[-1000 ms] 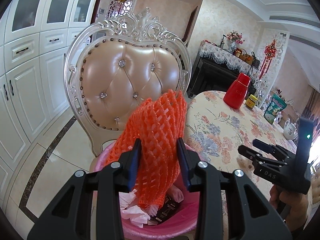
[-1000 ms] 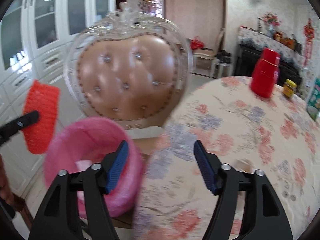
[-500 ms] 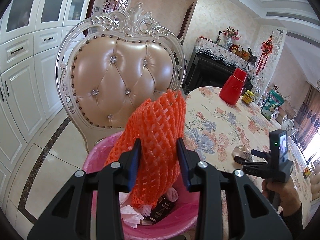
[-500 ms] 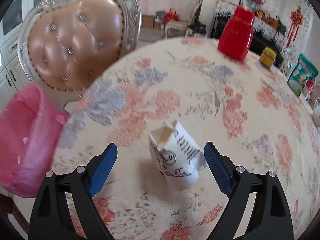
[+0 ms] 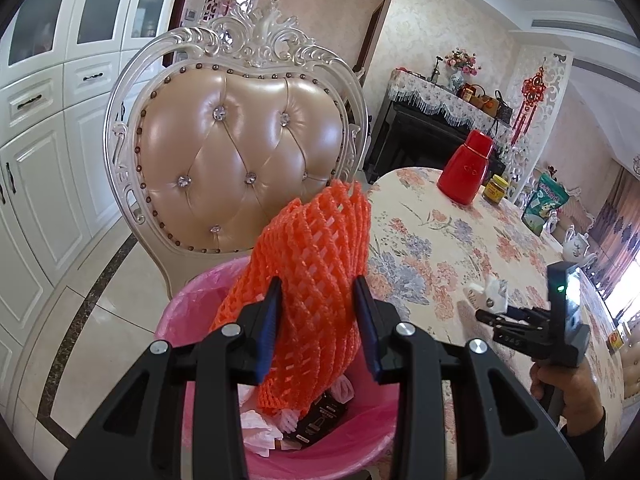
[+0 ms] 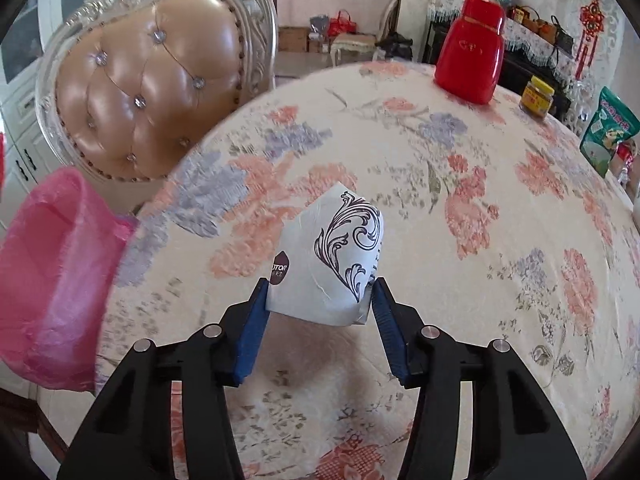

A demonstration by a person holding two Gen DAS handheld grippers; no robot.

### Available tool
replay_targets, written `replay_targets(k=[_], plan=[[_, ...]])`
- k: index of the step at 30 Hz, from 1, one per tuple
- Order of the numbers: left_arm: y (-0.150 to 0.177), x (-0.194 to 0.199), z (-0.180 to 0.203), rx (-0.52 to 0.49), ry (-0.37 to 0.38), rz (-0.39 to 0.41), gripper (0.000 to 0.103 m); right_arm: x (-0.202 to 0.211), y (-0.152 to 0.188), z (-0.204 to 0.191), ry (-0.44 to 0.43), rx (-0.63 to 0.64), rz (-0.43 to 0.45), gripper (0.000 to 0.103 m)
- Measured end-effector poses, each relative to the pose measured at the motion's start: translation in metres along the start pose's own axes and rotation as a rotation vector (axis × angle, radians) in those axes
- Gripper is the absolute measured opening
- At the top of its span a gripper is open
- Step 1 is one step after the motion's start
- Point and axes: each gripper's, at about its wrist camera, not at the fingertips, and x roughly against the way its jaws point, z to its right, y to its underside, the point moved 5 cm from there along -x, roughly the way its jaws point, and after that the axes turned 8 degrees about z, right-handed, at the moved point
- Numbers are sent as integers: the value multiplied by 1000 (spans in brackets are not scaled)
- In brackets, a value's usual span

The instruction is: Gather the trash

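Table [image 6: 460, 168] carries the white paper wrapper [image 6: 332, 264], and the right gripper [image 6: 318, 312] has just been closing, its pads now against it. Pink bin [image 5: 352, 444] sits under the orange foam net [image 5: 316, 280], pinched in the left gripper [image 5: 316, 328]. Next, I'd say: release the net, lift the wrapper.

The pink-lined bin [image 5: 188, 312] stands at the near-left edge of the table [image 6: 460, 184], its mouth partly blocked by the orange foam net [image 5: 316, 280] hanging over it and the litter already inside. Just behind it the chair [image 5: 240, 140] back rises high, closing that side. On the table, the cloth around the white paper packet [image 6: 336, 256] is bare on every side. The red flask [image 6: 472, 56], the small jar [image 6: 538, 98] and the green bag [image 6: 608, 132] crowd only the far-right edge, well apart from the packet.
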Motion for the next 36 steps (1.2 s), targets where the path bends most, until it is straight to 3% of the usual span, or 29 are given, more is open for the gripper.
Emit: replay_targets(k=[14,23,36], plan=[[-2,11,-7,11,-17,21,35,76,-45,-91,-176,71,175,49],[-1,20,-18,29,-29,31,35,85,-48,-145,-247,125,183,49],[-3,24,-31,54,-38,37,37,81,-45,-190,-324,157,162,50]])
